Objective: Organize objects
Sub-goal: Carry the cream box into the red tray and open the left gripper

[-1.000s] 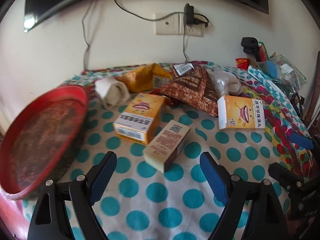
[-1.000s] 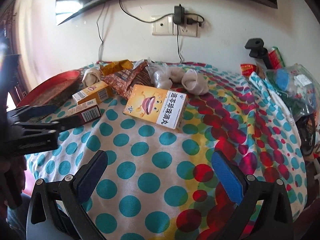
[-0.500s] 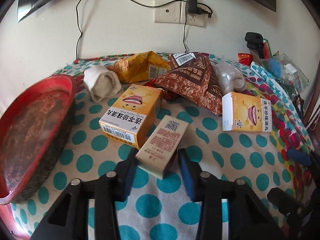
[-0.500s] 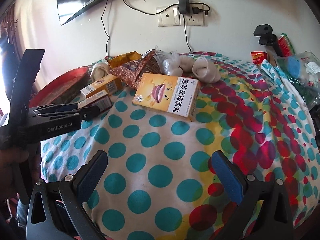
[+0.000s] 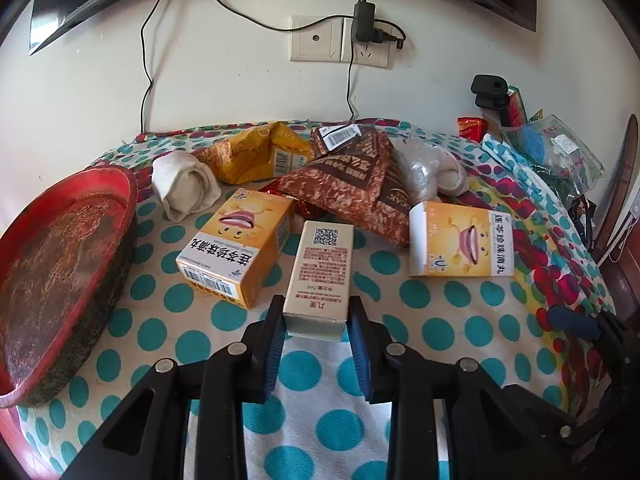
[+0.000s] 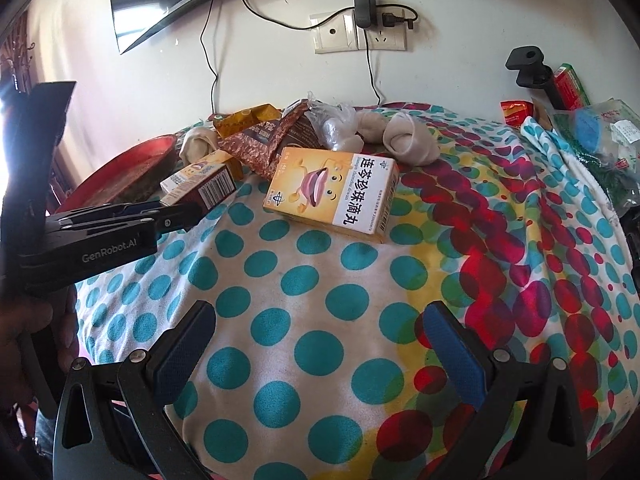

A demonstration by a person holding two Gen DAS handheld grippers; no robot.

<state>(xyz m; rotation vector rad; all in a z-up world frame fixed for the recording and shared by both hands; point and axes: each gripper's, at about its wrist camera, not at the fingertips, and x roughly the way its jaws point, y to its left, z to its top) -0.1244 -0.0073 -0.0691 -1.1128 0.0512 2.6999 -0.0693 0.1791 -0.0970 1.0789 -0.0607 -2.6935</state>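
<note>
My left gripper (image 5: 317, 326) is shut on the near end of a slim cream box (image 5: 322, 276) with a QR code, which lies on the dotted cloth. The same box (image 6: 212, 188) shows in the right wrist view, held by the left gripper (image 6: 188, 214). A yellow medicine box (image 5: 236, 250) lies just left of it and another yellow box (image 5: 462, 240) to the right, also in the right wrist view (image 6: 334, 194). A red round tray (image 5: 60, 260) stands at the far left. My right gripper (image 6: 316, 344) is open and empty above the cloth.
Snack bags, brown (image 5: 348, 184) and yellow (image 5: 256, 156), rolled socks (image 5: 184, 186) and a plastic bag (image 5: 420, 168) lie near the wall. Cluttered bags (image 5: 552, 152) and a black clamp (image 5: 490, 90) stand at the right. Cables hang from a wall socket (image 5: 340, 40).
My left gripper moved forward around the slim cream box and closed on it. The box now points straight away. The right gripper stayed open and shifted slightly closer.
</note>
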